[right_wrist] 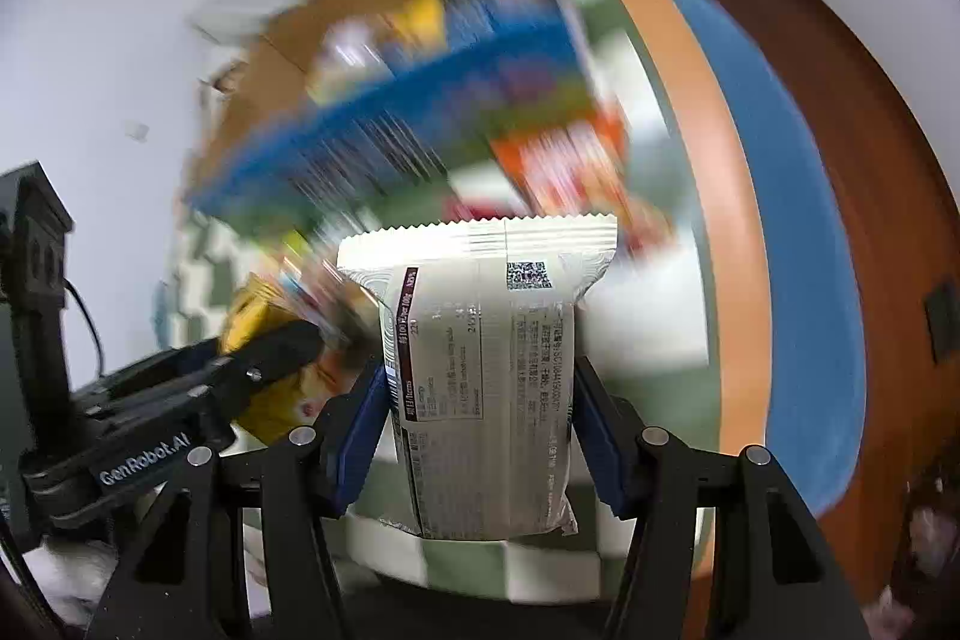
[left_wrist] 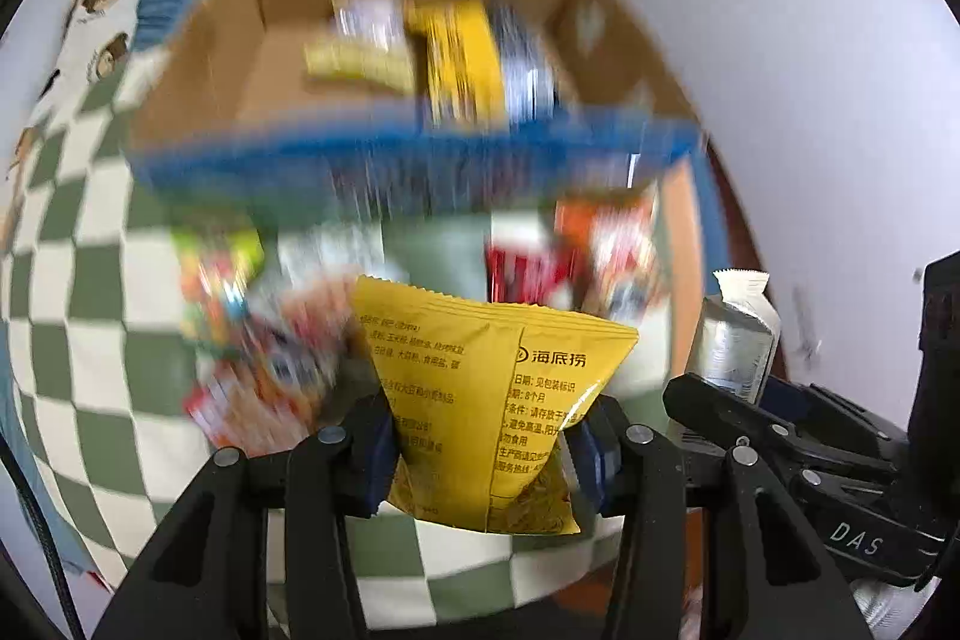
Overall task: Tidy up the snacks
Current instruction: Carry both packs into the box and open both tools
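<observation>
My left gripper (left_wrist: 483,451) is shut on a yellow snack bag (left_wrist: 489,388) with Chinese print, held upright above the checkered cloth. My right gripper (right_wrist: 480,424) is shut on a white snack packet (right_wrist: 486,370) with a QR code, also upright. Each gripper shows in the other's view: the right one with its white packet (left_wrist: 735,340) at the right, the left one with its yellow bag (right_wrist: 264,364) at the left. Ahead, blurred by motion, stands an open cardboard box (left_wrist: 228,40) with a blue front rim, holding several snacks (left_wrist: 456,58). Loose snack packs (left_wrist: 258,340) lie before it.
A green-and-white checkered cloth (left_wrist: 78,244) covers the table. Red and orange packs (left_wrist: 576,250) lie at the box's right front. The table's orange and blue edge (right_wrist: 750,220) curves at the right, with brown floor beyond. A white wall stands behind.
</observation>
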The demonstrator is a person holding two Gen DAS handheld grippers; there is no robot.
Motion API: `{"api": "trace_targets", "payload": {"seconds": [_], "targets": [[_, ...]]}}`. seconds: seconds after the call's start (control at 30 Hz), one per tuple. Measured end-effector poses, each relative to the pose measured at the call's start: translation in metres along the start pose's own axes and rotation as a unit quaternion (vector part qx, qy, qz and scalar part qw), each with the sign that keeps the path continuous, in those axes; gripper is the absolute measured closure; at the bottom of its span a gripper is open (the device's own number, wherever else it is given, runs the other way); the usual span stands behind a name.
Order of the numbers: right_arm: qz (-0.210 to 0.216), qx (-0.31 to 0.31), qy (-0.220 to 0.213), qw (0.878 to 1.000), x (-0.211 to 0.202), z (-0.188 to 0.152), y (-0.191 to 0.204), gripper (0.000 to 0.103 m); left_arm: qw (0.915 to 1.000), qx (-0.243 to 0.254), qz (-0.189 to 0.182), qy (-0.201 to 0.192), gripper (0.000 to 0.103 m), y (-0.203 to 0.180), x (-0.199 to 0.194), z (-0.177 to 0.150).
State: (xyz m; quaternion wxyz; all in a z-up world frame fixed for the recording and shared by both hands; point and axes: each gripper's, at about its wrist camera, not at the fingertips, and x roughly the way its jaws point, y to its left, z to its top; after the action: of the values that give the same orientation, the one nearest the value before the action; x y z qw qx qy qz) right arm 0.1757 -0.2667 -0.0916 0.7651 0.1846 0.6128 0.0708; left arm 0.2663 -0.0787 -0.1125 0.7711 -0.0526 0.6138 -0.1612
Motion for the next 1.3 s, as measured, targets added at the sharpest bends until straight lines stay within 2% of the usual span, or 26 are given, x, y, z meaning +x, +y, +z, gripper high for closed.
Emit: {"api": "trace_targets", "payload": {"seconds": [0.07,0.2,0.3,0.47,0.53,0.63,0.8,0.83,0.87,0.9,0.93,1.13,1.3], "targets": [[0.01,-0.016,-0.018,1.0,-0.012,0.034,0.02,0.041,0.9996,-0.017,0.001,-0.023,0.058,0.018,-0.02,0.036],[0.0,-0.06,-0.046,0.997,-0.022,0.108,0.057,0.041,0.9973,-0.045,0.039,-0.043,0.058,0.043,-0.016,0.102],[0.002,-0.072,-0.031,0.997,0.006,0.159,0.084,0.041,0.9949,-0.07,0.069,-0.022,0.058,0.077,0.013,0.145],[0.002,-0.075,0.044,0.996,0.077,0.212,0.109,0.041,0.9865,-0.103,0.108,0.068,0.058,0.12,0.066,0.189],[0.0,-0.076,0.074,0.994,0.104,0.224,0.114,0.041,0.9832,-0.12,0.112,0.08,0.058,0.128,0.075,0.188],[0.003,-0.068,0.108,0.992,0.132,0.225,0.118,0.041,0.9816,-0.125,0.113,0.09,0.058,0.133,0.088,0.187],[0.031,-0.046,0.152,0.987,0.158,0.228,0.113,0.039,0.9797,-0.136,0.088,0.118,0.057,0.139,0.099,0.184],[0.035,-0.044,0.166,0.984,0.165,0.229,0.113,0.034,0.9792,-0.138,0.088,0.12,0.055,0.141,0.101,0.183],[0.041,-0.044,0.177,0.982,0.171,0.231,0.114,0.018,0.9793,-0.137,0.091,0.119,0.046,0.14,0.102,0.182],[0.043,-0.042,0.187,0.981,0.177,0.231,0.112,0.01,0.979,-0.135,0.098,0.118,0.038,0.141,0.103,0.182],[0.042,-0.04,0.195,0.979,0.181,0.231,0.11,0.004,0.9786,-0.133,0.105,0.117,0.024,0.141,0.104,0.182],[0.018,-0.041,0.19,0.981,0.192,0.236,0.105,0.004,0.9788,-0.135,0.113,0.106,0.022,0.142,0.103,0.18],[-0.017,-0.054,0.173,0.983,0.18,0.235,0.103,0.004,0.9797,-0.13,0.116,0.099,0.022,0.137,0.098,0.176]]}}
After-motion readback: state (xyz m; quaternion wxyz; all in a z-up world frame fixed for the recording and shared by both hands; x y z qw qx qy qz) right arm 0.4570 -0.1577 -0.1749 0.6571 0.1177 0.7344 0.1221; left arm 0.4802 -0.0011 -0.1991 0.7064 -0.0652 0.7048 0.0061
